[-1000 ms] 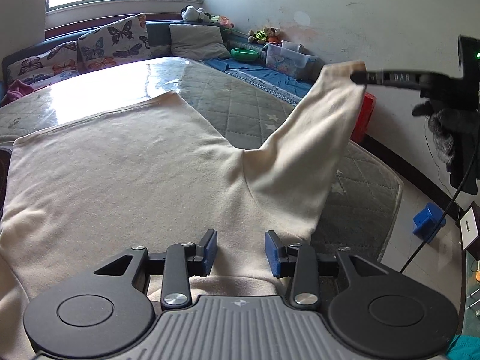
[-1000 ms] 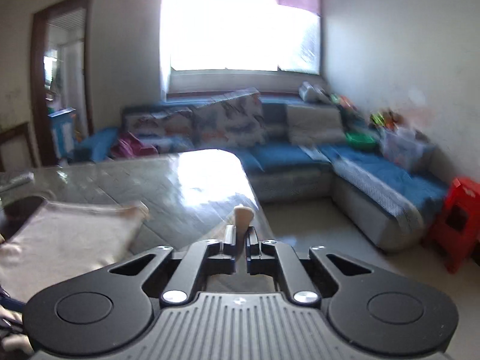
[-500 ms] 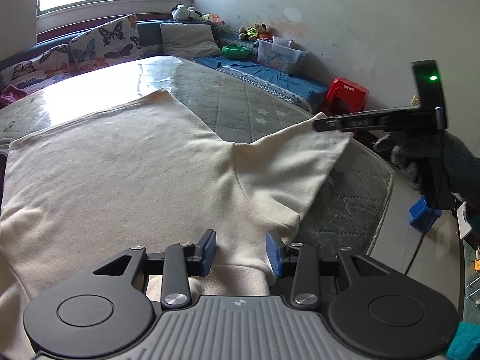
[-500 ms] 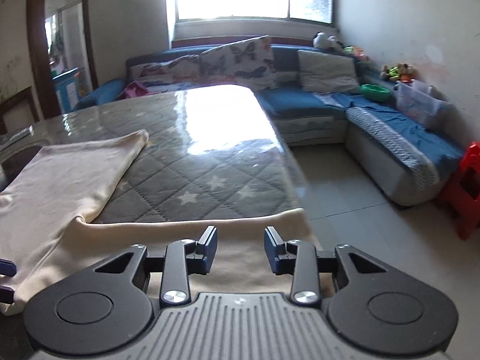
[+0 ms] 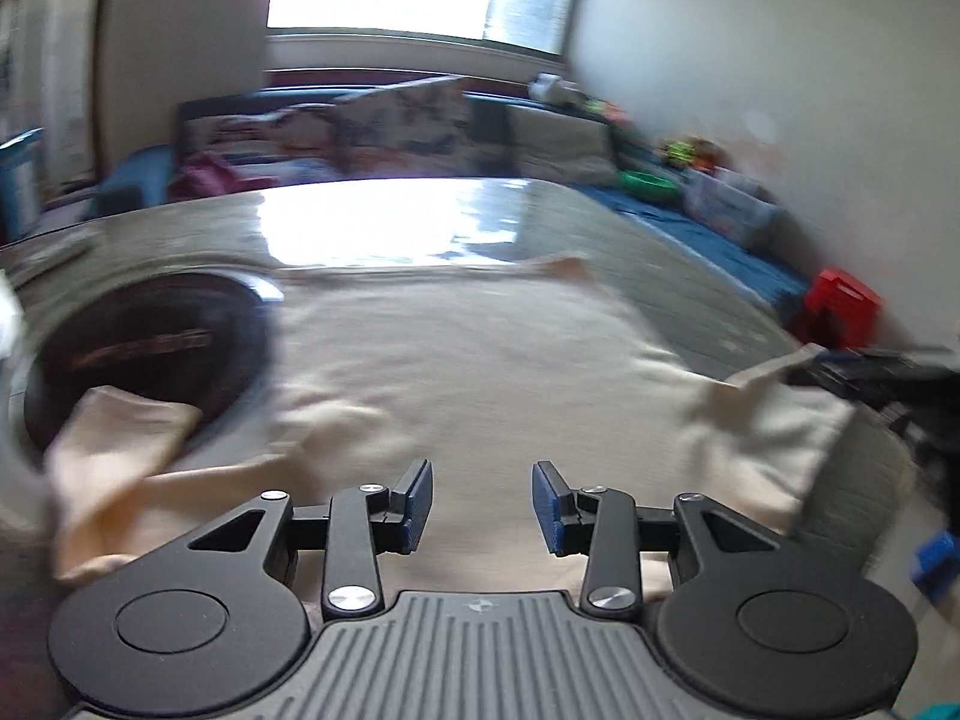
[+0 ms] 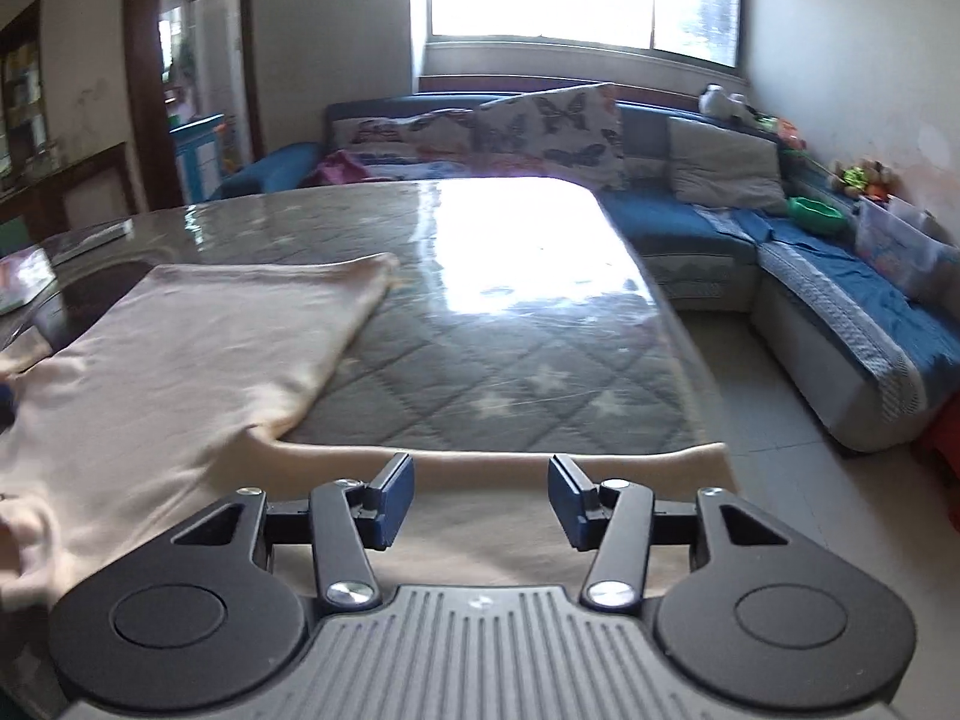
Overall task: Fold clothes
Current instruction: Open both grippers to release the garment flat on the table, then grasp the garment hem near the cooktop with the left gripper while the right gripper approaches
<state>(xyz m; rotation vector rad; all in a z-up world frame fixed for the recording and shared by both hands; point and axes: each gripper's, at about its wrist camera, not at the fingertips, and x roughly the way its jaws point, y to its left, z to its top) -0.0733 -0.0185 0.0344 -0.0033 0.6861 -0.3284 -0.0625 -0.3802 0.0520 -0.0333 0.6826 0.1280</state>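
A cream long-sleeved top (image 5: pixel 468 372) lies spread flat on the grey quilted table cover (image 6: pixel 510 360). My left gripper (image 5: pixel 482 501) hovers open over the top's near middle, nothing between its blue pads; this view is blurred. The left sleeve (image 5: pixel 120 450) lies rumpled at the near left. My right gripper (image 6: pixel 482 501) hangs over the right sleeve (image 6: pixel 540 480), which lies flat along the table's near right edge; its jaws are opening and the pads stand clear of the cloth. The right gripper also shows as a dark shape (image 5: pixel 888 372) at the right, by the sleeve's cuff.
A dark round object (image 5: pixel 150 348) sits on the table at the left, partly under the left sleeve. A blue sofa (image 6: pixel 810 276) with cushions wraps the far and right sides. A red stool (image 5: pixel 840 306) stands on the floor right of the table.
The right gripper lowered the raised sleeve onto the table, let it go and opened. The left gripper swung left, bringing the dark round object and the left sleeve into view.
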